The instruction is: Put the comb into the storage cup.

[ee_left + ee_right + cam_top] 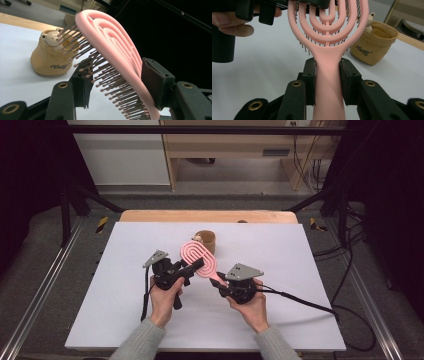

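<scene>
A pink hairbrush [200, 257] with a looped open head is held in the air above the white table top [300, 295]. My right gripper [218, 281] is shut on its handle [328, 75], one pad on each side. My left gripper [197, 265] grips the brush head [112, 45]. One pad lies against the pink back and the other is pushed into the brown bristles [110, 82]. In the right gripper view the left gripper's jaws cross the top of the head, beside the person's fingers [227, 23].
A small tan fabric pouch [206, 240] with a bear figure [51, 38] on its rim stands just behind the brush. The white top rests on a wooden table [150, 216]. Cables trail off to the right [310, 305]. Dark frame posts flank the table.
</scene>
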Tool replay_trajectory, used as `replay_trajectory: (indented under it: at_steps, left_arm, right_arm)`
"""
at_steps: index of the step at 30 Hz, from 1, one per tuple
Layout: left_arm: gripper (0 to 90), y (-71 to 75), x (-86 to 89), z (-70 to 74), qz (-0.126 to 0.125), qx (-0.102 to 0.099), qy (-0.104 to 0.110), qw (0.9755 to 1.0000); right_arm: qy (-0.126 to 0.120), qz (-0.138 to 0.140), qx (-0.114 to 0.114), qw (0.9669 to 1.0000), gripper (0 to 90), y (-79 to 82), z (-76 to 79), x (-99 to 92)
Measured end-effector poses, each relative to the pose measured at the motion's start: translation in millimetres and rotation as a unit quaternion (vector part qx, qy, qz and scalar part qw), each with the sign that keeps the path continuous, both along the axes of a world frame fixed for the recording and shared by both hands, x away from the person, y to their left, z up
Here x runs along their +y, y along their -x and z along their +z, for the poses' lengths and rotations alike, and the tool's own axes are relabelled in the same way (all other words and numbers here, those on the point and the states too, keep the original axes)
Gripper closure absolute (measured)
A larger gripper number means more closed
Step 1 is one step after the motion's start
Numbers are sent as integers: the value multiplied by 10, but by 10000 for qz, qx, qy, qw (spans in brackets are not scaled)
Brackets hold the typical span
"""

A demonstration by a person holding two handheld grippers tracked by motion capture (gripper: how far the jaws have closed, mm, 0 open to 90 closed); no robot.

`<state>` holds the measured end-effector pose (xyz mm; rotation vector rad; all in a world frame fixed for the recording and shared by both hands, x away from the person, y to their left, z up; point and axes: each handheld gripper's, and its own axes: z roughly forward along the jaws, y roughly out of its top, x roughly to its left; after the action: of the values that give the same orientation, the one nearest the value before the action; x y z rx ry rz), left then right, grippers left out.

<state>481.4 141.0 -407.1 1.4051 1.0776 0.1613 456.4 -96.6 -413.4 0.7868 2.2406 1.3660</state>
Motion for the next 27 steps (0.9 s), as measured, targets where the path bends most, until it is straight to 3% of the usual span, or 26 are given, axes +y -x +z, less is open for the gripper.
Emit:
replay_trajectory:
  at_steps: [27]
  left_arm:
    - [547, 71, -9, 55, -115, -68, 179, 9998]
  right_arm:
    - [-10, 66, 30, 10000, 695, -7, -27, 20]
